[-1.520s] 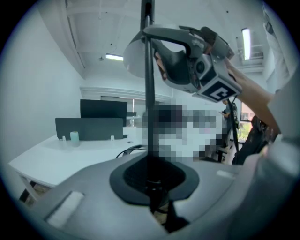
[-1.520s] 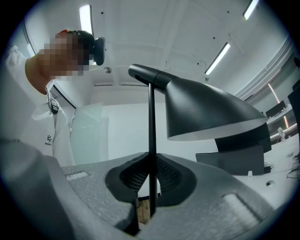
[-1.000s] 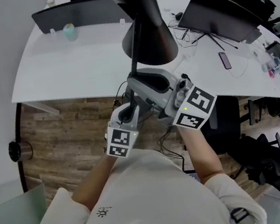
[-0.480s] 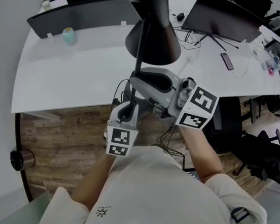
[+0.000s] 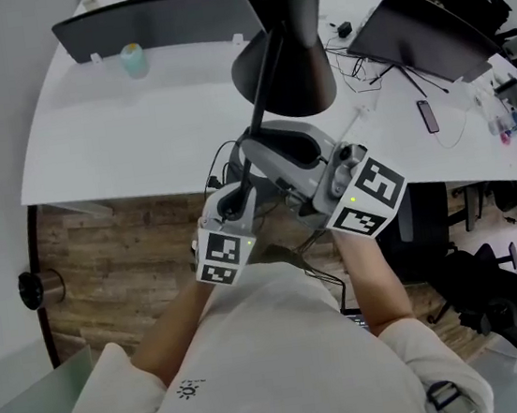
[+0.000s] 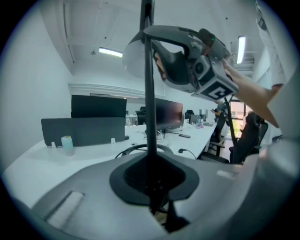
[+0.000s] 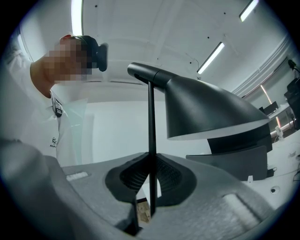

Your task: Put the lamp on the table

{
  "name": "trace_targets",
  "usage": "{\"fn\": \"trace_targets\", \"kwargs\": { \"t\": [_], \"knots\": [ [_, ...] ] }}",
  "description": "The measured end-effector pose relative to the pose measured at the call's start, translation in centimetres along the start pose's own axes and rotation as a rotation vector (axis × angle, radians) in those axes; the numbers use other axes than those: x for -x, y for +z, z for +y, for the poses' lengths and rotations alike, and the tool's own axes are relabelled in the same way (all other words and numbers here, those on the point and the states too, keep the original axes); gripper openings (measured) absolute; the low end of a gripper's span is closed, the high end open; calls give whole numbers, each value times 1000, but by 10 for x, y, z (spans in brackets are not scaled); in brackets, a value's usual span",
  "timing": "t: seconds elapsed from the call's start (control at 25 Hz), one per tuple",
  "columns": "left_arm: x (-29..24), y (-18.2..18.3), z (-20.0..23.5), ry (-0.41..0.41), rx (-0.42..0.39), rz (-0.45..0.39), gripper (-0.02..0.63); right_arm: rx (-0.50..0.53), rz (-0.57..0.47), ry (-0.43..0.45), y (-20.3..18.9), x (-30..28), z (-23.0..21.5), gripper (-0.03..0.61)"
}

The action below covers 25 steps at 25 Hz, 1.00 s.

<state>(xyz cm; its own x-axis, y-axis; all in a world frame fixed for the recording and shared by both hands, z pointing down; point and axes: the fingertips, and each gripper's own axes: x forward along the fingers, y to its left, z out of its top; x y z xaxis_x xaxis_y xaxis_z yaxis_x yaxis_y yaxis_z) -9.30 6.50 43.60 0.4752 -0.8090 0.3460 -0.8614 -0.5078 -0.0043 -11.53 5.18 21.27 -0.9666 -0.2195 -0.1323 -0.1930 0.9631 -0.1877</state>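
Now | white table [image 5: 135, 132] | wood floor [image 5: 123, 256] | monitor [image 6: 98, 106] | ceiling lights [image 6: 111, 52] | lamp [image 5: 290, 83] held

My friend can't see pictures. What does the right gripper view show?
The right gripper is shut on the thin rod of a black lamp with a cone-shaped shade. A person in a white shirt shows at left, under long ceiling lights.
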Motion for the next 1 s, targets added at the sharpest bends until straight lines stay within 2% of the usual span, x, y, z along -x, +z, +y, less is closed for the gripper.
{"fn": "trace_targets", "kwargs": {
  "t": [0.24,0.48,0.68,1.0],
  "knots": [
    [-7,2,-3,6,10,11,29,-11,2,3,2,3,-10,34],
    [-26,12,2,38,12,2,29,4,1,48,8,5,-24,34],
    [-50,23,10,71,5,-1,29,13,4,85,15,8,-47,34],
    [-94,38,29,75,12,4,29,5,3,91,23,3,-99,34]
  ]
}}
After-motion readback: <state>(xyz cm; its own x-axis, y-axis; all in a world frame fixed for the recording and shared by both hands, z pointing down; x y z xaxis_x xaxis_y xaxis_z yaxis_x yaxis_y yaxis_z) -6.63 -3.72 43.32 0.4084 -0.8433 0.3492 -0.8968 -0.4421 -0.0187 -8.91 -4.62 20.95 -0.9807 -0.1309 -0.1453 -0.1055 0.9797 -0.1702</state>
